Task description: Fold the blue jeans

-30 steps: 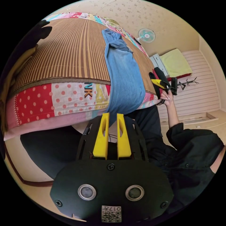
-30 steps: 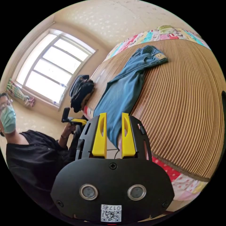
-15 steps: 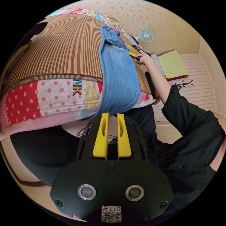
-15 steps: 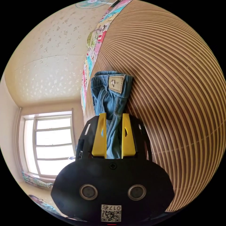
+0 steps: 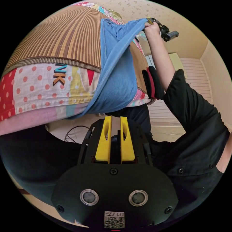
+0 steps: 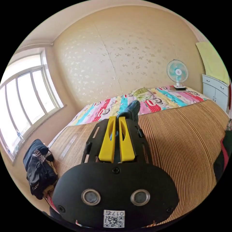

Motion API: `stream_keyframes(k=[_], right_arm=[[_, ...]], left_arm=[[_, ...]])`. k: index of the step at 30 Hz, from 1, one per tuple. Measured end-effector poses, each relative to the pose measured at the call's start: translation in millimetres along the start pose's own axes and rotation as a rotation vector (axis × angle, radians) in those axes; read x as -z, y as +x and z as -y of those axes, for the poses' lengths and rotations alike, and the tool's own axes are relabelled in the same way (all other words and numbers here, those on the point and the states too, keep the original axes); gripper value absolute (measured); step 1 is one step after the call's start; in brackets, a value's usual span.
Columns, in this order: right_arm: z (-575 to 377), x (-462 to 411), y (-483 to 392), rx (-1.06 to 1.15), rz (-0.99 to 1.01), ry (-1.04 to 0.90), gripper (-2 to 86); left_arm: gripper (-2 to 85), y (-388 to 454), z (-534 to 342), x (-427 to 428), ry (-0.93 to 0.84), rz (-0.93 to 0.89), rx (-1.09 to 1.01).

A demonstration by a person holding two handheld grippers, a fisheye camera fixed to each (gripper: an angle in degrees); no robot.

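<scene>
Change: since half a second earlier, I saw the right gripper [image 5: 154, 23] had closed on the waistband and lifted it off the mat, pulling that end of the blue jeans [image 5: 116, 70] up and toward me.
Bed [image 5: 36, 87]: patchwork cover, with a striped bamboo mat [image 6: 183, 142] on top.
Blue jeans: one end raised in the air, the other draped over the bed's near edge.
Person: black sleeve [image 5: 191, 113], arm stretched up.
Right gripper: in its own view [image 6: 116, 125] the yellow jaws pinched denim.
Left gripper [image 5: 115, 124]: below the hanging hem, jaws nearly together, nothing between them.
</scene>
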State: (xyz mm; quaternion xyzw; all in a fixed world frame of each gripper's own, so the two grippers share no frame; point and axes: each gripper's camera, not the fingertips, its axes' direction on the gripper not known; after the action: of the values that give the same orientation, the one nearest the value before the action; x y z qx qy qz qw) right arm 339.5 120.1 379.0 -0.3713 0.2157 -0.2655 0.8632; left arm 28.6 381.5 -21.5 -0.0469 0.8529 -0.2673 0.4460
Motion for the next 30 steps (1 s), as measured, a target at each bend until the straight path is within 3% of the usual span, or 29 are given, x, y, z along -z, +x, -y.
stream_keyframes(k=[4, 6, 10, 16, 23, 28, 30], right_arm=[[-15, -138, -25, 0.151, 0.156, -0.447, 7.3], [-28, -154, -24, 0.129, 0.195, -0.518, 8.7], [-62, -103, -24, 0.142, 0.412, -0.504, 10.4], [-173, 37, 18, 0.158, 0.532, -0.613, 10.1], [-304, 182, 74, -0.051, 0.444, -0.676, 9.1], [-337, 207, 64, -0.067, 0.277, -0.621, 7.6], [-338, 206, 60, -0.084, 0.285, -0.597, 6.8]], left_arm=[[6.4, -2, -5, 1, 0.006, 0.003, 0.008], [6.4, -5, -8, 5, 0.018, 0.011, 0.014], [6.5, -16, -17, 20, 0.087, 0.021, 0.035], [8.4, -22, -4, 42, 0.179, 0.091, -0.005], [8.6, -17, 27, 30, 0.193, 0.159, -0.065], [4.9, -14, 28, 18, 0.197, 0.248, -0.08], [3.8, -21, 29, 19, 0.196, 0.206, -0.063]])
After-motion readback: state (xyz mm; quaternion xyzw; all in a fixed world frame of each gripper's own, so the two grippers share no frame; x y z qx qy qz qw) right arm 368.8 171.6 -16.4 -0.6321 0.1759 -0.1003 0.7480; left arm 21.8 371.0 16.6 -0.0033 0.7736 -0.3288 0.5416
